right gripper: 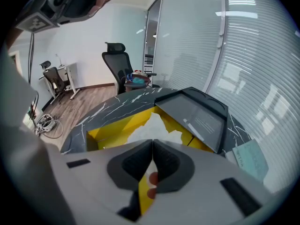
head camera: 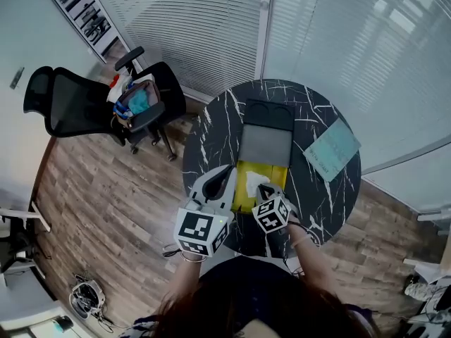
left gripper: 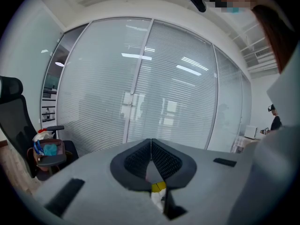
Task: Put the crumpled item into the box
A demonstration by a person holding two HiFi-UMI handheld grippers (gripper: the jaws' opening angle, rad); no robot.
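Observation:
A box (head camera: 243,167) with a yellow inside stands on the round black marble table (head camera: 211,136), its grey lid (head camera: 266,145) folded open away from me. Crumpled white paper (head camera: 252,182) lies inside it. My right gripper (head camera: 266,189) hovers at the box's near right edge, jaws shut; in the right gripper view the paper (right gripper: 152,128) sits just beyond the tips (right gripper: 152,143), against the yellow wall (right gripper: 112,128). My left gripper (head camera: 224,174) is at the box's left side, jaws shut (left gripper: 151,141), tilted up toward the glass wall.
A teal booklet (head camera: 332,148) lies on the table's right part. Two black office chairs (head camera: 70,104) stand on the wood floor to the left, one loaded with bags (head camera: 134,101). Glass walls with blinds (head camera: 211,27) run behind the table.

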